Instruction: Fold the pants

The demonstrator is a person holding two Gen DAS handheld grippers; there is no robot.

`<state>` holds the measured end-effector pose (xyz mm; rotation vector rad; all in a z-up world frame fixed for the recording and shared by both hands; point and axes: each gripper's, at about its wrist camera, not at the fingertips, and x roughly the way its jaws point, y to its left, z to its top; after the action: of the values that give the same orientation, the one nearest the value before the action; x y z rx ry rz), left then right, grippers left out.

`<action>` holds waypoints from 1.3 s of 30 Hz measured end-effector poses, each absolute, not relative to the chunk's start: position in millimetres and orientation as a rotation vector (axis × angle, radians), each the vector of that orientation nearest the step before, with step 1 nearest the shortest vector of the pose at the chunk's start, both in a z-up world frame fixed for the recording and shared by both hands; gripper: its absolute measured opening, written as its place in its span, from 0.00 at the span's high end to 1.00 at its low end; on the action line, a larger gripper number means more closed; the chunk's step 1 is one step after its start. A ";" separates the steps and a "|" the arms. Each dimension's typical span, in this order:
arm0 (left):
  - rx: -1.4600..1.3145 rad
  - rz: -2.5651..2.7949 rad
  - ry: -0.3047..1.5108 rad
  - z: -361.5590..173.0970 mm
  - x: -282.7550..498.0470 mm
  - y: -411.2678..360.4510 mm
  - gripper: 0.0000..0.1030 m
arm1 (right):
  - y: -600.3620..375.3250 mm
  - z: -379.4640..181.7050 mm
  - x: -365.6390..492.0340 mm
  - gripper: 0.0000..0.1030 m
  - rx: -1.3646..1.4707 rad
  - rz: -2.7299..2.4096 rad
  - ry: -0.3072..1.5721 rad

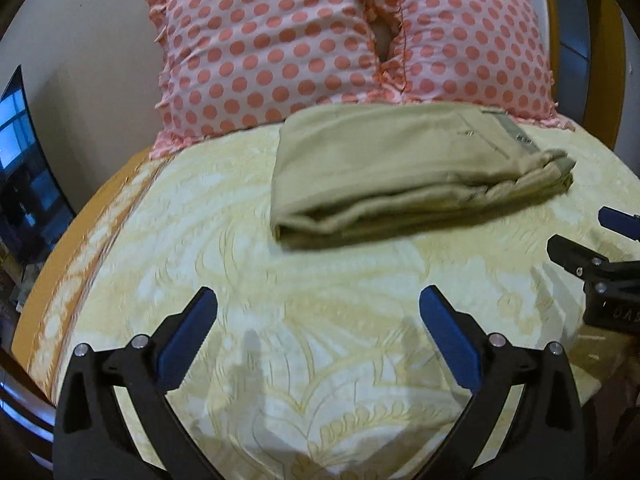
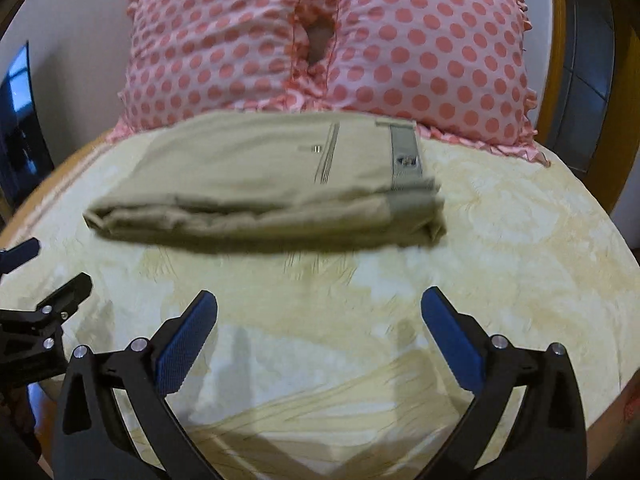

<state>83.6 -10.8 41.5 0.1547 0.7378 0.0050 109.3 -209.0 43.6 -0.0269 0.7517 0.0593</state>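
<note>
Nearest to each camera are its own blue-padded fingers. The left gripper [image 1: 318,300] stands with its jaws spread wide and nothing between them, only patterned yellow bedspread [image 1: 248,280] beneath. The right gripper [image 2: 319,302] is likewise wide apart and empty, hovering over the same cloth. Each tool shows at the edge of the other's view, so the two sit side by side, near one another, both short of the garment.

Just ahead of both sets of fingertips, apart from them, lie the khaki pants [image 2: 264,184], stacked into a compact rectangle of several layers. From the right gripper they lie ahead and slightly to its left, waistband end toward the right; from the left gripper they lie ahead and to its right [image 1: 404,168]. The top layer shows a pocket seam and the waistband with a small label.

Beyond the pants, touching or nearly touching their far edge, two pink polka-dot pillows [image 1: 272,52] lean against the headboard.

Judging by the tidy bundle and the empty tools, the folding looks finished. What remains, if anything, seems to be a light pat to square the loose right-hand edges, or simply drawing back.
</note>
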 end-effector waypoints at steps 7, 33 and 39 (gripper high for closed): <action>0.123 0.026 0.763 31.7 84.9 -3.7 0.02 | -208.0 35.9 105.3 0.01 -0.004 0.028 0.780; 0.008 0.038 0.773 27.7 76.9 6.0 0.02 | -207.6 30.9 93.4 0.01 0.017 0.019 0.787; 0.007 0.039 0.774 27.5 77.2 6.4 0.02 | -208.0 30.9 93.5 0.01 0.016 0.020 0.786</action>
<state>77.2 6.4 27.5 0.0072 0.7744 0.0386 93.5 -208.0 30.9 0.0159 0.7861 0.0197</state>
